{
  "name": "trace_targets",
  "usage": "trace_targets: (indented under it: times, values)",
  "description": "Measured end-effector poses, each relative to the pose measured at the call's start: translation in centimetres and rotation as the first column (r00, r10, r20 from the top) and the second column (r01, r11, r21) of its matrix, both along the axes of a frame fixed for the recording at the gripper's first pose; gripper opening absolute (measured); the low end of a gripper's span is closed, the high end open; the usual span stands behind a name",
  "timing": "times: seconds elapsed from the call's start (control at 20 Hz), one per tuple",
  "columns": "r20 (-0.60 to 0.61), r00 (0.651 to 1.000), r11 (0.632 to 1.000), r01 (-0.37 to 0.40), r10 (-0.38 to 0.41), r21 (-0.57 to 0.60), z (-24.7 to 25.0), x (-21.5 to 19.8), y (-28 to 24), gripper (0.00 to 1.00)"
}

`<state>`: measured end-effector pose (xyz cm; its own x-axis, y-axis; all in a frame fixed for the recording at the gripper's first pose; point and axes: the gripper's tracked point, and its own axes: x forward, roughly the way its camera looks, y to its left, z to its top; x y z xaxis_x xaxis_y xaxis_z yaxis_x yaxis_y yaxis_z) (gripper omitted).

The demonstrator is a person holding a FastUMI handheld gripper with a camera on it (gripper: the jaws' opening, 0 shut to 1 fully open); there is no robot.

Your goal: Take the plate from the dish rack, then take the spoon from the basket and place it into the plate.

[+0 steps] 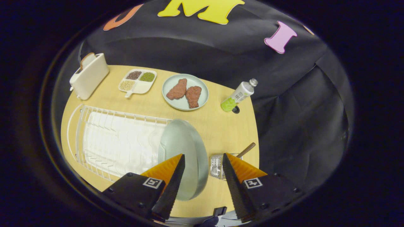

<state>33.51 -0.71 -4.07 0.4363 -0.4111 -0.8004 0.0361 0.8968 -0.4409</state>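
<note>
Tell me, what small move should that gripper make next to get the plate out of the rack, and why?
Probably ease down and slightly left, so both fingers straddle the plate's rim. The gripper is open, and the plate stands on edge at the end of the dish rack, beside one finger rather than squarely between the two. Nothing is gripped yet; the spoon waits in the basket.

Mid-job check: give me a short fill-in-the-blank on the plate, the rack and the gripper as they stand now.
1. The pale green plate stands on edge at the end of the white ____.
2. The gripper has its fingers ____, with the plate's rim between them.
3. The spoon handle sticks out of the ____.
4. The round plate beyond holds two pieces of ____.

Missing words: dish rack; open; basket; meat
</note>
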Motion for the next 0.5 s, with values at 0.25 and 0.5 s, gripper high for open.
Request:
trace_targets:
  times: [0.25, 0.5]
  values:
    - [-0.042, 0.999, 1.0, -0.013, 0.013, 0.004, -0.7, -0.1, 1.2, 0.55]
    - [-0.091, 0.992, 0.994, -0.078, 0.085, 0.076, -1.9, -1.1, 4.4, 0.36]
